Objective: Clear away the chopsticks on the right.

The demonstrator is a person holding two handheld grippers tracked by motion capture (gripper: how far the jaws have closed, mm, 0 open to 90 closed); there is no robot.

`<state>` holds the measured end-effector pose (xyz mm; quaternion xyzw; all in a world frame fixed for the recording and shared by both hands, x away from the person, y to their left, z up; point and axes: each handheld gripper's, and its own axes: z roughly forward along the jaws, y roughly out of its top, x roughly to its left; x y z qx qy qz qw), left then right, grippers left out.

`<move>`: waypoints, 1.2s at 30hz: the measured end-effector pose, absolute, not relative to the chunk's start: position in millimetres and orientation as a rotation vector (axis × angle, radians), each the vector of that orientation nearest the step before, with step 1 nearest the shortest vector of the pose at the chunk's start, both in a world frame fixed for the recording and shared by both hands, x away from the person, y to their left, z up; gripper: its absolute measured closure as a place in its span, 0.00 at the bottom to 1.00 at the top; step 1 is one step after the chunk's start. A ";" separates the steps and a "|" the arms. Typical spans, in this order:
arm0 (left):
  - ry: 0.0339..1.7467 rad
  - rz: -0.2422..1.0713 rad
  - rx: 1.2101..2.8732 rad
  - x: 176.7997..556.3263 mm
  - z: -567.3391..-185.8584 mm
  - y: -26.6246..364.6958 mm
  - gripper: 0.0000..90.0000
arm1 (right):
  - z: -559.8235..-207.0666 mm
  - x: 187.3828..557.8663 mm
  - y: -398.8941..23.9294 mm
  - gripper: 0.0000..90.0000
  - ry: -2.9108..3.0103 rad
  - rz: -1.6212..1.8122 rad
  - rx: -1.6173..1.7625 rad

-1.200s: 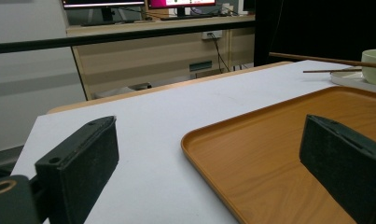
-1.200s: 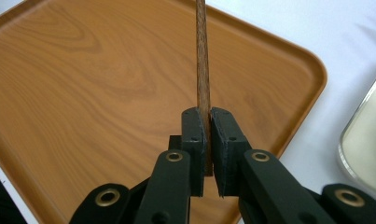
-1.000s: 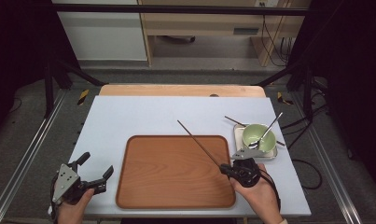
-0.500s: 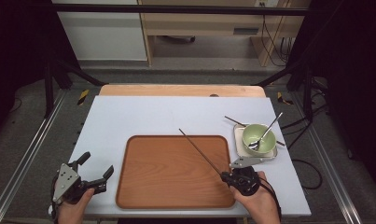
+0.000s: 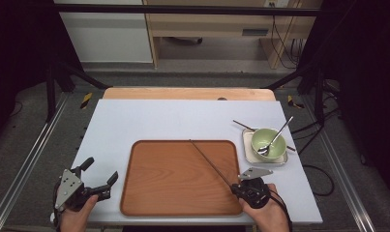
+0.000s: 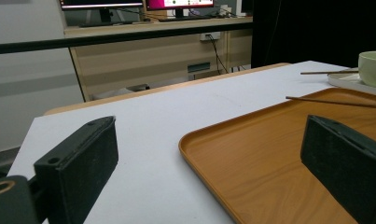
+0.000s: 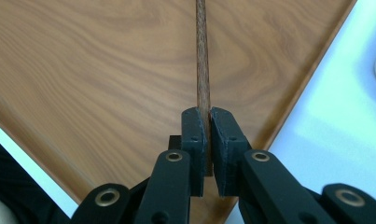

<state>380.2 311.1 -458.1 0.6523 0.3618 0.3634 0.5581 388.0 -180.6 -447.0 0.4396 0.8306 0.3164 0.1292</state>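
Observation:
My right gripper (image 5: 232, 184) is shut on one end of a long brown chopstick (image 5: 209, 162), which slants up and left over the wooden tray (image 5: 149, 198). In the right gripper view the chopstick (image 7: 202, 56) runs straight up from between the pressed pads (image 7: 194, 128), above the tray's wood grain (image 7: 83, 70). My left gripper (image 5: 101, 178) rests open at the table's front left corner, just left of the tray. Its view shows both pads (image 6: 83, 154) wide apart with the tray's corner (image 6: 232, 154) between them. A second chopstick (image 5: 244, 126) lies by the green bowl (image 5: 268, 143).
The green bowl holds a metal spoon (image 5: 276, 137) and stands on a small white square dish (image 5: 248, 152) right of the tray. The white table surface (image 5: 173, 118) stretches bare behind the tray. A black frame rail (image 5: 192, 9) crosses at the back.
My right gripper has slid toward the front edge of the table and slightly down, carrying the chopstick with it. The left gripper has stayed where it was.

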 end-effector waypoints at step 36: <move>0.848 0.853 1.550 381.0 -458.5 309.2 0.04 | -459.5 382.9 -176.0 0.91 2.420 0.872 1.370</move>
